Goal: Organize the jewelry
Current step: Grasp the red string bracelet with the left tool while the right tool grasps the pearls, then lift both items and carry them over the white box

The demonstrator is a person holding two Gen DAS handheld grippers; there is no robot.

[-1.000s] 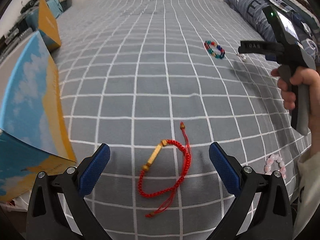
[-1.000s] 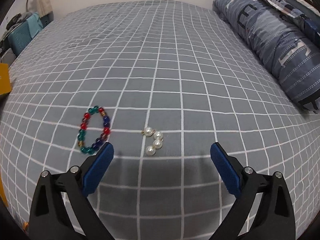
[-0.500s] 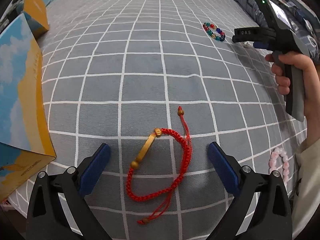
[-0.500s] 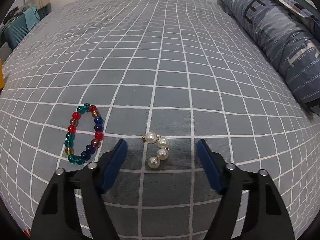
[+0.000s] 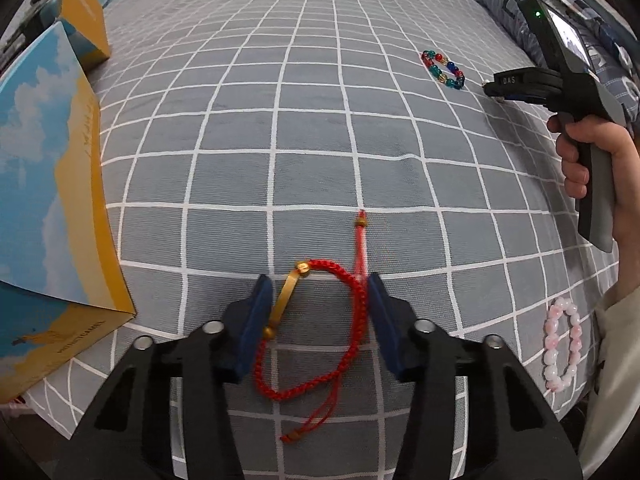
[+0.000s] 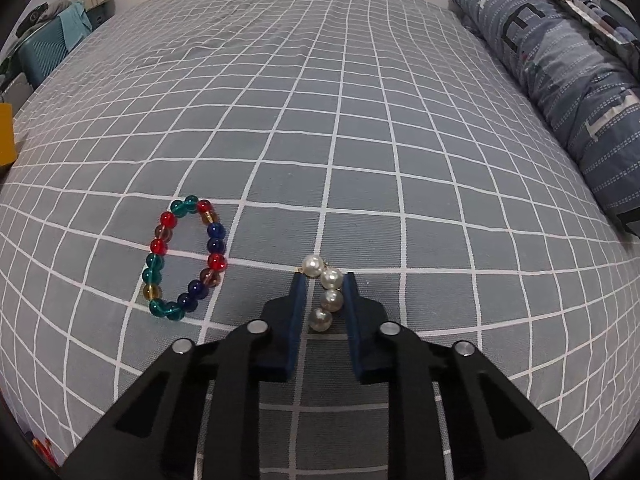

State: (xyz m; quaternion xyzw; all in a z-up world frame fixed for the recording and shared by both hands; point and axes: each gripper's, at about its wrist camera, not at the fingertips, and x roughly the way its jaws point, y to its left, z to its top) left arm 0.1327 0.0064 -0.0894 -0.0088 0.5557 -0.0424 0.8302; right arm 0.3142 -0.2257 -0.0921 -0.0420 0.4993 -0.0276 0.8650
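Observation:
A red braided bracelet (image 5: 352, 320) with a gold bar lies on the grey checked bed cover. My left gripper (image 5: 318, 288) is down around it, its blue pads touching the gold bar on the left and the red cord on the right. A short string of white pearls (image 6: 326, 292) lies between the pads of my right gripper (image 6: 324, 280), which is closed in tight on it. A multicoloured bead bracelet (image 6: 184, 256) lies just left of the pearls and also shows in the left wrist view (image 5: 442, 69). A pink bead bracelet (image 5: 560, 344) lies at the right.
A blue and yellow box (image 5: 44, 184) lies at the left with its flap up, and a second box part (image 5: 86, 20) stands behind it. A rolled blue quilt (image 6: 560, 64) runs along the right side. The right hand-held gripper (image 5: 560, 80) shows in the left wrist view.
Both grippers have moved down and forward and closed in from wide open. The left now brackets the red bracelet, the right the pearls.

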